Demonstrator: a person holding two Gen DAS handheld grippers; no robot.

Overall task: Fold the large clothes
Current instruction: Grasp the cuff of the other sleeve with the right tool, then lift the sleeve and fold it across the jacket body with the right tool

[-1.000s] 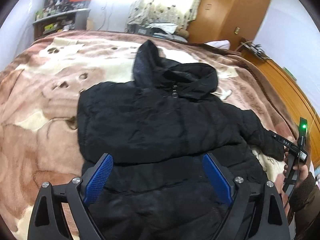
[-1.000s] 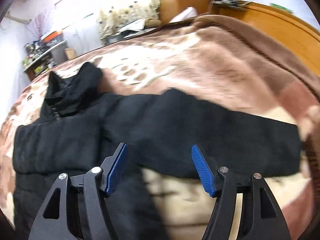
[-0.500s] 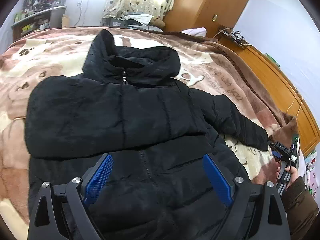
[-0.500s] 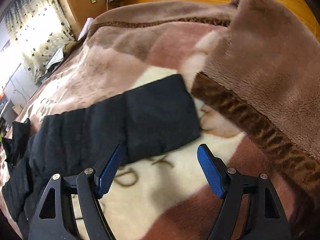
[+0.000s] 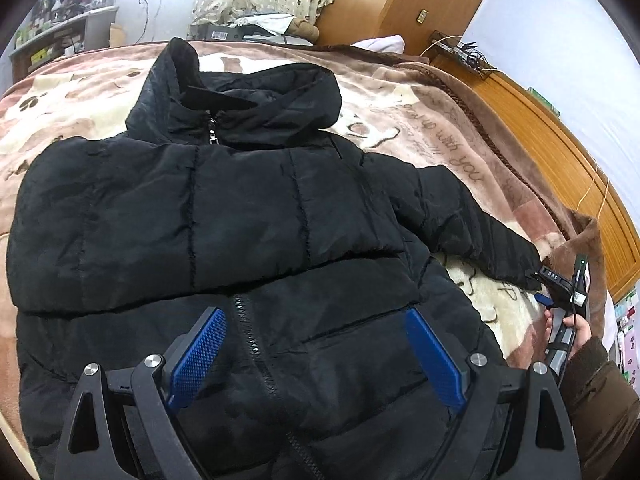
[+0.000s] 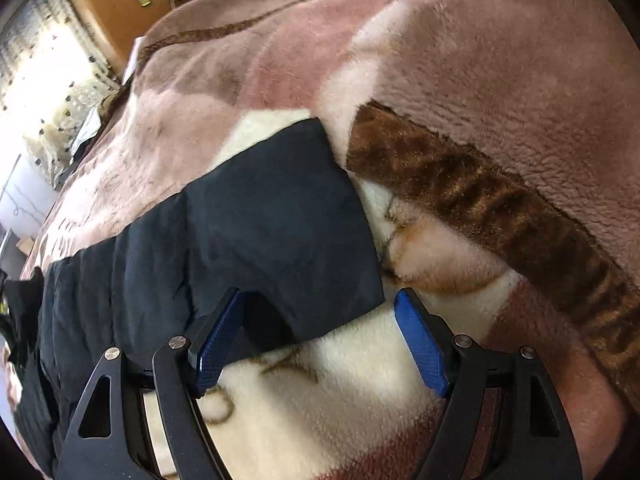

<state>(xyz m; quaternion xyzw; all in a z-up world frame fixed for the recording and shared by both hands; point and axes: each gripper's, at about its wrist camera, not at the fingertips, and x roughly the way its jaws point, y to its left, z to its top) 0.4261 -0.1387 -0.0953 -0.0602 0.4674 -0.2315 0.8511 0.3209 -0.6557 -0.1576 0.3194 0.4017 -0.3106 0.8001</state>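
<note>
A black hooded puffer jacket [image 5: 224,216] lies front up on a bed blanket [image 5: 420,136]. One sleeve is folded across its chest; the other sleeve [image 5: 472,224] stretches out to the right. My left gripper [image 5: 316,344] is open and empty above the jacket's lower front, near the zipper. My right gripper [image 6: 320,332] is open, low over the blanket, with the cuff of the stretched sleeve [image 6: 280,232] lying between its blue pads; the left pad [image 6: 218,340] is at the cuff's edge. In the left wrist view the right gripper [image 5: 554,286] sits at that cuff.
The brown and cream blanket [image 6: 460,60] is bunched in a fold just right of the cuff. A wooden bed frame [image 5: 560,152] runs along the right side. A wardrobe [image 5: 400,0] and cluttered shelves [image 5: 60,36] stand beyond the bed.
My right gripper has swung from the sleeve's middle to its cuff and come in close. My left gripper has moved nearer over the jacket's lower front.
</note>
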